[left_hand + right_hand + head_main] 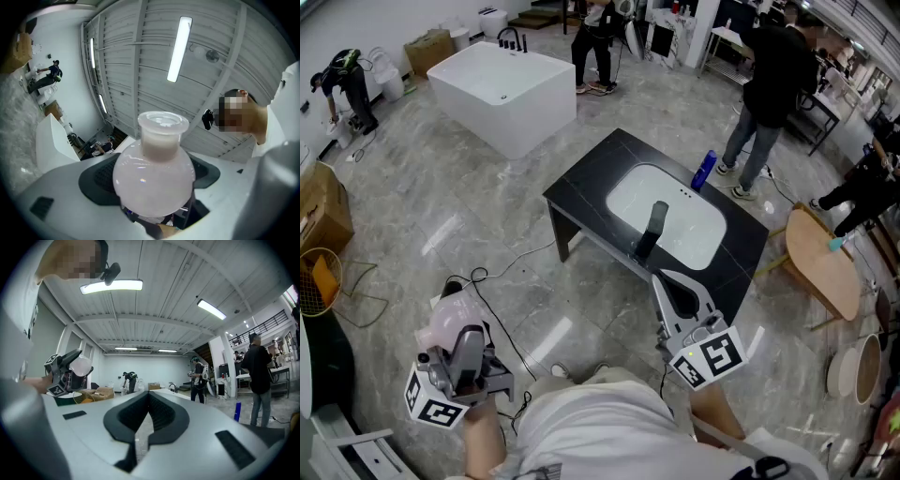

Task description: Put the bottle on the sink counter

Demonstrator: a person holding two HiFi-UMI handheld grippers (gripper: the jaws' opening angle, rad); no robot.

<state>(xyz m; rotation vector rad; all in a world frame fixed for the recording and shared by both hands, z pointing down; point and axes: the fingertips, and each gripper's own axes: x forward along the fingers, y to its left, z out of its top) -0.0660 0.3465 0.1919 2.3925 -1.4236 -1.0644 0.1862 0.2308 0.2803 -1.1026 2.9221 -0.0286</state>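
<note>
- Left claw [459, 342] pinches a round-bellied, pale pink translucent bottle [153, 180], jaws spread wide around its belly, neck tilted upward.
- Right claw [150, 397] is empty, jaws pressed together.
- Black sink counter with a white basin [591, 178] stands well apart, ahead of both claws.

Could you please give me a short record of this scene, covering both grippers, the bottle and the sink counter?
left gripper: shut on pink bottle
right gripper: shut, nothing between its jaws
pink bottle: round body, wide neck, held away from the counter
sink counter: black, with white basin and dark faucet
blue bottle: on the counter's far edge
</note>
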